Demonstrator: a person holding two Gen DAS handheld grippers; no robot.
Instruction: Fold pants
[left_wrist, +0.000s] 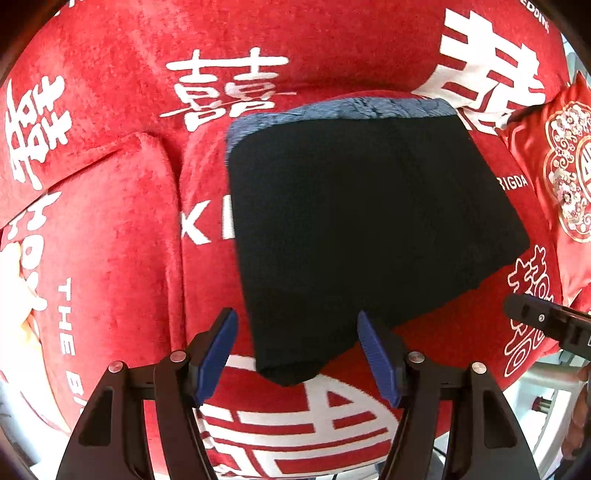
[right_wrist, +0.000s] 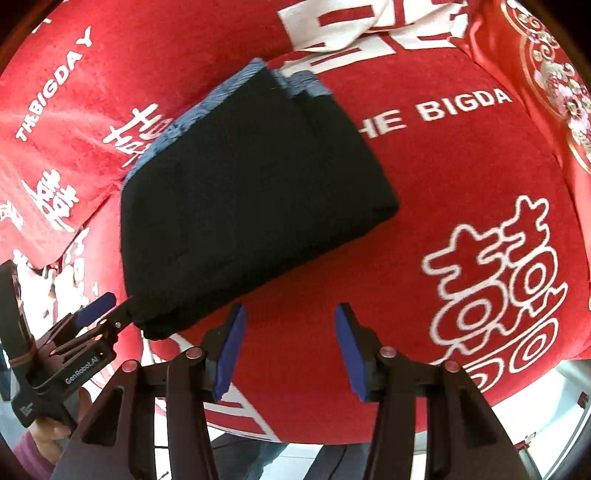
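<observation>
The black pants (left_wrist: 362, 221) lie folded into a thick rectangle on a red sofa seat, with a blue-grey waistband (left_wrist: 343, 109) along the far edge. My left gripper (left_wrist: 295, 347) is open, its blue pads either side of the pants' near corner without gripping it. In the right wrist view the pants (right_wrist: 243, 195) lie to the upper left. My right gripper (right_wrist: 290, 347) is open and empty above bare red fabric, just right of the pants' near edge. The left gripper (right_wrist: 110, 314) shows there at the pants' near-left corner.
The red sofa cover (left_wrist: 122, 229) has white characters and lettering. A seam between cushions (left_wrist: 173, 206) runs left of the pants. A red embroidered pillow (left_wrist: 561, 166) lies at the right. The sofa's front edge and pale floor (right_wrist: 332, 458) are just below the grippers.
</observation>
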